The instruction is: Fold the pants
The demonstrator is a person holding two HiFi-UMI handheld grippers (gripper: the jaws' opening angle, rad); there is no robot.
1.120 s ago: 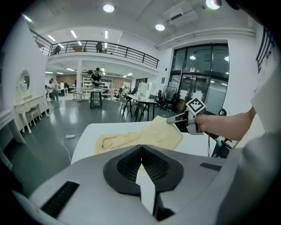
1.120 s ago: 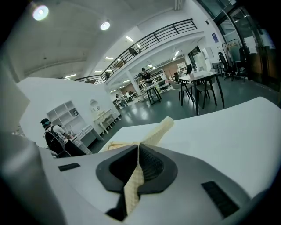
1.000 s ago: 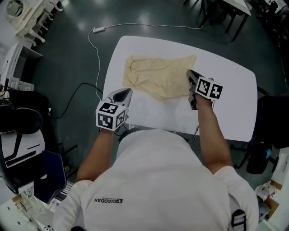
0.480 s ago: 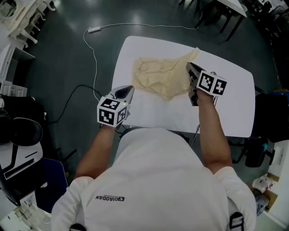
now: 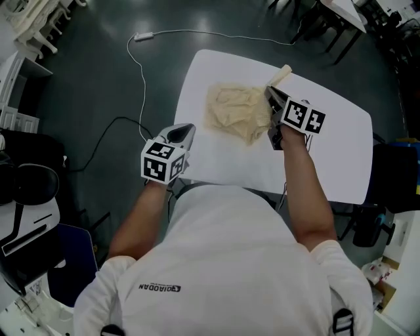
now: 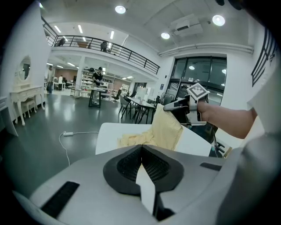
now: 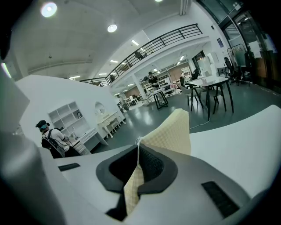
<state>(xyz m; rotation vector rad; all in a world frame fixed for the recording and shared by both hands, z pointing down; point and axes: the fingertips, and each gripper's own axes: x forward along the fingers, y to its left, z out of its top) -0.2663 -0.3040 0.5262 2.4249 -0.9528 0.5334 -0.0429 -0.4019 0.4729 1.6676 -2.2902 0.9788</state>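
Cream waffle-knit pants (image 5: 236,111) lie bunched on the far part of the white table (image 5: 328,164). My right gripper (image 5: 269,92) is shut on one edge of them and holds that flap lifted off the table; the fabric (image 7: 173,132) stands up past the jaws of the right gripper (image 7: 138,145). The left gripper view shows the raised flap (image 6: 164,129) hanging from the right gripper (image 6: 169,105). My left gripper (image 5: 187,128) hovers by the table's near left edge, apart from the pants. Its jaws (image 6: 141,147) meet at the tip with nothing visibly held.
A white cable (image 5: 131,72) with a plug runs over the dark floor left of the table. Dark chairs (image 5: 321,20) stand beyond the far edge. A black chair (image 5: 26,190) is at the left and a dark bin (image 5: 387,164) at the right.
The right gripper has carried the pants' edge up and toward the far side. The pants, spread wide before, are now drawn into a narrower bunch. The left gripper has shifted slightly along the table's edge.
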